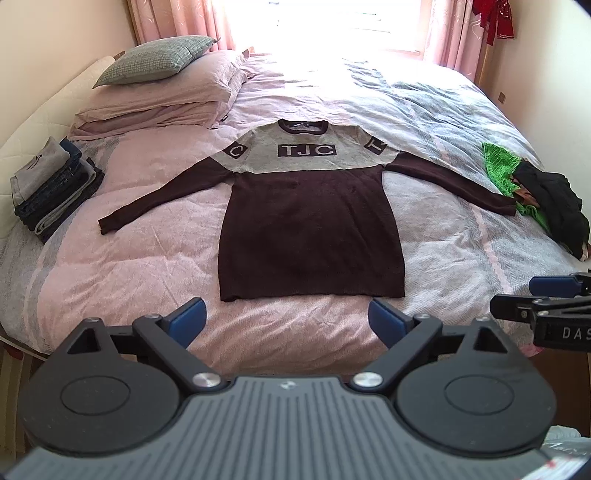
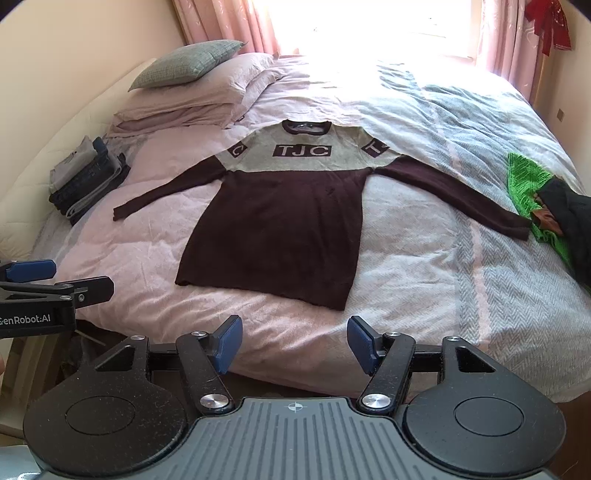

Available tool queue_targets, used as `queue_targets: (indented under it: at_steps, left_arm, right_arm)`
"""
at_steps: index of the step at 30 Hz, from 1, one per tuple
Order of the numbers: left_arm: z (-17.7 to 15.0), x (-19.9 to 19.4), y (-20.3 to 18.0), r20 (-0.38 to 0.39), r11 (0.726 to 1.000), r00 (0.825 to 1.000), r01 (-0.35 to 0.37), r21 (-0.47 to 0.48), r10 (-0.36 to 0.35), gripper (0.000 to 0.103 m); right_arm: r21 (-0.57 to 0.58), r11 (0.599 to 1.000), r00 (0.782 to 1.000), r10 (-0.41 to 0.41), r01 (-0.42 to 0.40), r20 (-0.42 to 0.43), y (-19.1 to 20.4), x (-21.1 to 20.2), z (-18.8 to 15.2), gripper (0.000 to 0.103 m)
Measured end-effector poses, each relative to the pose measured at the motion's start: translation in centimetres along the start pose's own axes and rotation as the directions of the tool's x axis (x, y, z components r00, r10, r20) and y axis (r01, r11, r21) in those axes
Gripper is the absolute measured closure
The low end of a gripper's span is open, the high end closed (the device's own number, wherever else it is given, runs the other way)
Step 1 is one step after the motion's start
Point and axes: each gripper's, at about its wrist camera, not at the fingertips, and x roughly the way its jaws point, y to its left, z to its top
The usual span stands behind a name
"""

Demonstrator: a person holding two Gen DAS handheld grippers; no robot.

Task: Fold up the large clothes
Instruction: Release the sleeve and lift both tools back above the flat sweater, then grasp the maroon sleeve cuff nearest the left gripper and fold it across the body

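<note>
Views: the left wrist view shows the right gripper (image 1: 546, 295) entering at the right edge; the right wrist view shows the left gripper (image 2: 40, 280) entering at the left edge.
Left gripper: blue-padded fingers spread wide, nothing between them, hanging over the near edge of the bed, just short of the sweater's hem.
Right gripper: jaws spread too, empty, above the bed's near edge.
Sweater: maroon knitted sweater with a grey yoke lettered TJC (image 1: 310, 229) lies flat, front up, mid-bed, sleeves out to both sides, collar toward the window.
Surface: pink and grey-blue quilted bedcover (image 1: 122, 266), rumpled near the window.
Room: bright window (image 1: 325, 22) with pink curtains (image 1: 177, 18).
Around: stack of folded jeans and grey garments (image 1: 55, 188) on the left; green knit and black clothes heaped (image 1: 535, 192) at the right sleeve's cuff; grey checked cushion on pink pillows (image 1: 159, 59).
</note>
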Motion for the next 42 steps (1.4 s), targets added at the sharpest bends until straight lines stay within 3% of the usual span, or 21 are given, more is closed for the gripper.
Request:
queue_targets:
  at_steps: [10, 16, 22, 29, 33, 36, 38, 42]
  left_arm:
    - [1.7, 1.4, 0.9, 0.007, 1.0, 1.0, -0.002, -0.008, 0.002, 0.007]
    - [3.9, 4.2, 3.3, 0.004, 0.997, 0.999, 0.054, -0.051, -0.054, 0.007]
    - [7.5, 9.5, 8.1, 0.027, 0.994, 0.999, 0.025, -0.11, -0.022, 0.008]
    - [12.7, 17.6, 16.2, -0.008, 0.98, 1.0, -0.027, -0.198, 0.026, 0.008]
    - [14.0, 22.5, 21.2, -0.018, 0.967, 0.999, -0.053, -0.249, 0.05, 0.008]
    - [13.7, 26.6, 25.2, -0.033, 0.941, 0.996, -0.089, -0.327, 0.083, 0.009]
    - [13.0, 29.5, 28.3, -0.048, 0.904, 0.996, -0.09, -0.418, 0.076, 0.01]
    - [11.2, 34.8, 34.3, -0.067, 0.776, 0.997, -0.06, -0.628, 0.022, 0.017]
  right_arm:
    - [-0.004, 1.0, 1.0, 0.0, 0.0, -0.01, -0.1, 1.9, 2.1, 0.043]
    - [-0.006, 1.0, 1.0, -0.01, 0.01, -0.011, 0.0, 4.4, 4.5, 0.043]
    - [0.101, 0.995, 0.999, 0.003, -0.006, 0.033, -1.9, 8.0, 9.5, 0.043]
    - [0.263, 0.965, 0.996, -0.04, 0.019, 0.075, -4.3, 13.3, 17.0, 0.043]
    - [0.308, 0.952, 0.99, -0.041, -0.002, 0.134, -5.2, 16.8, 19.0, 0.043]
    - [0.294, 0.954, 0.994, -0.086, 0.064, 0.065, -5.3, 20.4, 20.6, 0.043]
    - [0.271, 0.956, 0.992, -0.122, 0.108, 0.035, -5.2, 22.7, 21.2, 0.043]
    - [0.246, 0.954, 0.985, -0.171, 0.171, -0.024, -4.9, 27.0, 21.5, 0.043]
